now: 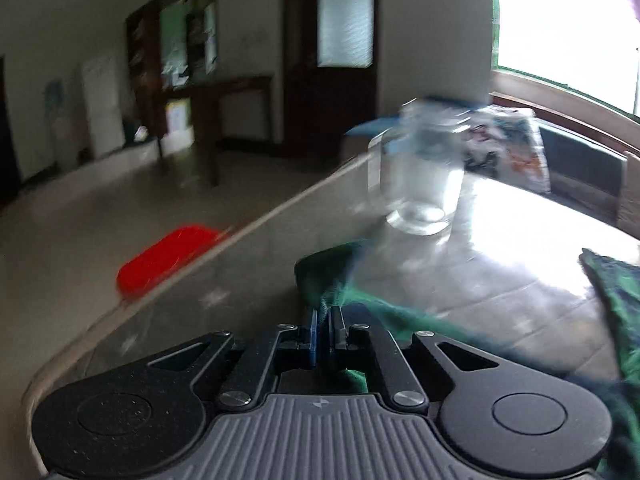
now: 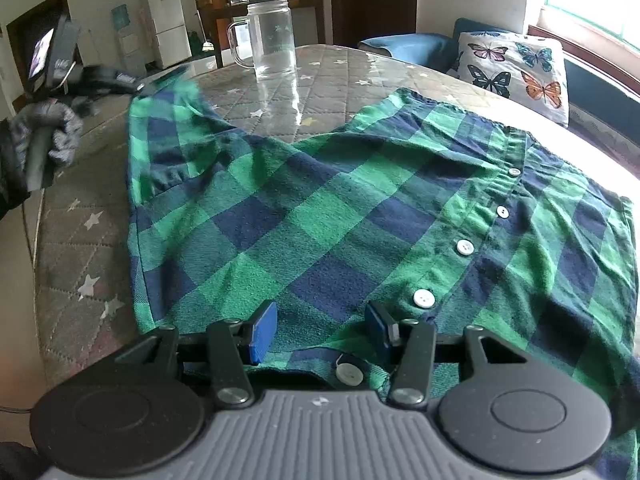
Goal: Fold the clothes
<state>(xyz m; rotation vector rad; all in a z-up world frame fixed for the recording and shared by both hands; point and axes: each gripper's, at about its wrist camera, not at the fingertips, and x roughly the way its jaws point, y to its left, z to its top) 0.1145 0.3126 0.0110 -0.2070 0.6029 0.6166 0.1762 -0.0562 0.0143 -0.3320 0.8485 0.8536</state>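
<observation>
The left gripper (image 1: 324,320) is pinched tight on a fold of the shirt (image 2: 340,216), lifted off the tabletop (image 2: 72,248). The right gripper (image 2: 320,332) hangs wide apart and empty over the button placket, the shirt spread flat beneath and ahead. The mug (image 2: 274,40) stands just ahead of the left gripper; swinging the cloth forward could topple it.

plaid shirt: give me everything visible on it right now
The plaid shirt is green and navy checked, woven, flannel-like. It lies front up, mostly flat but wrinkled, on the star-print table cover, its white-buttoned placket fastened. One sleeve is raised toward the glass mug; the left gripper is shut on dark green cloth that looks like it, blurred. The open right gripper hovers at the near edge.
</observation>
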